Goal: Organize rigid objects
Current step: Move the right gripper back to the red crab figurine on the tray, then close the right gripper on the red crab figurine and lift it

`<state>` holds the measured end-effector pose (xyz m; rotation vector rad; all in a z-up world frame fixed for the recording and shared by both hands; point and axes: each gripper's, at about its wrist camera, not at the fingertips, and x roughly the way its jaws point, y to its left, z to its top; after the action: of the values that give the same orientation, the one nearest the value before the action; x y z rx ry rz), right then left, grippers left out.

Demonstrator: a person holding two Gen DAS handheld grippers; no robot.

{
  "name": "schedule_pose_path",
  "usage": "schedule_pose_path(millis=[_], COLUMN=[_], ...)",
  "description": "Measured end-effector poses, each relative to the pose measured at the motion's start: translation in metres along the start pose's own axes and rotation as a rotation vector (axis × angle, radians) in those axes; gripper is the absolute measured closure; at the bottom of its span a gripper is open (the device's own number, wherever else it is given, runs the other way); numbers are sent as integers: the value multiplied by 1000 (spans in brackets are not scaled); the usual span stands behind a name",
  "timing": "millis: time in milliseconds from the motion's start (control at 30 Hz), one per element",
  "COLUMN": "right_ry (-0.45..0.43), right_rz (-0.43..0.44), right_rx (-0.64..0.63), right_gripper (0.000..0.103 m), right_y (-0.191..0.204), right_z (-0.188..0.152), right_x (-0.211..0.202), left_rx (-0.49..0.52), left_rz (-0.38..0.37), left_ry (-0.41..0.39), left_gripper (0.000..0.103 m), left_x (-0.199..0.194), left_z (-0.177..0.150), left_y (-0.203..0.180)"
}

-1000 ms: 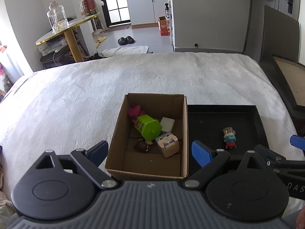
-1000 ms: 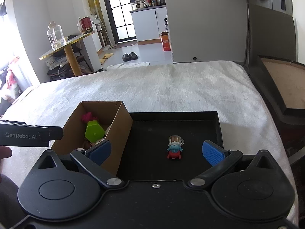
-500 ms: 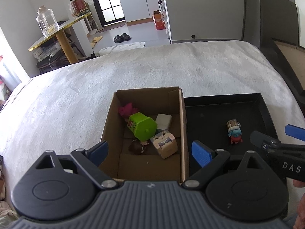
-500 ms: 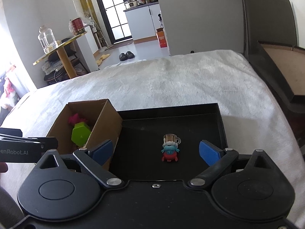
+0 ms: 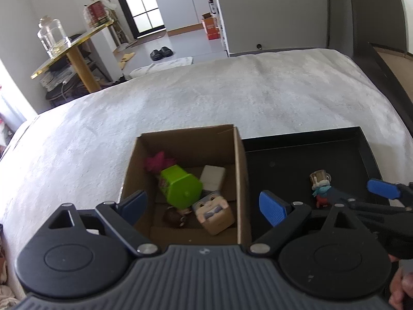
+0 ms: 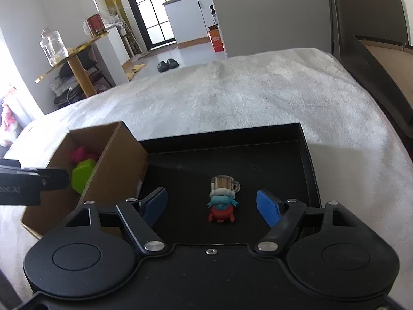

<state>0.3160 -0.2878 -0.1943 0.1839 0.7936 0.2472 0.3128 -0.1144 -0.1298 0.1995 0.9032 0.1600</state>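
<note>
A small red and blue figurine with a mug on its head (image 6: 221, 200) stands in a black tray (image 6: 308, 160); it also shows in the left wrist view (image 5: 320, 187). My right gripper (image 6: 211, 206) is open, with the figurine between its fingers. A cardboard box (image 5: 241, 180) left of the tray holds a green hexagonal container (image 5: 180, 190), a pink toy (image 5: 157, 161), a white block (image 5: 213, 177), a blocky face figure (image 5: 214, 211) and a dark small toy (image 5: 175, 217). My left gripper (image 5: 204, 208) is open and empty above the box's near side.
The box and tray sit on a bed with a white fuzzy blanket (image 5: 206, 95). A dark headboard (image 6: 374, 59) runs along the right. A gold side table with a glass jar (image 5: 54, 38) stands far left, beyond the bed.
My right gripper has moved forward and down so the figurine now sits between its fingers. My left gripper has moved closer over the box.
</note>
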Motion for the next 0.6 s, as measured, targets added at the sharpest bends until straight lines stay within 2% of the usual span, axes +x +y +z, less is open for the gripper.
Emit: schedule_pose_path(millis=[133, 600], right_ry=[28, 38], right_rz=[8, -36], right_rx=[11, -36], right_gripper=[35, 35], right_y=[-6, 2], right_z=[-6, -18], right_x=[17, 58], left_rx=[15, 36], left_rz=[-14, -20], left_ry=[5, 37], left_gripper=[11, 11], left_x=[10, 41], left_z=[3, 7], left_y=[-9, -22])
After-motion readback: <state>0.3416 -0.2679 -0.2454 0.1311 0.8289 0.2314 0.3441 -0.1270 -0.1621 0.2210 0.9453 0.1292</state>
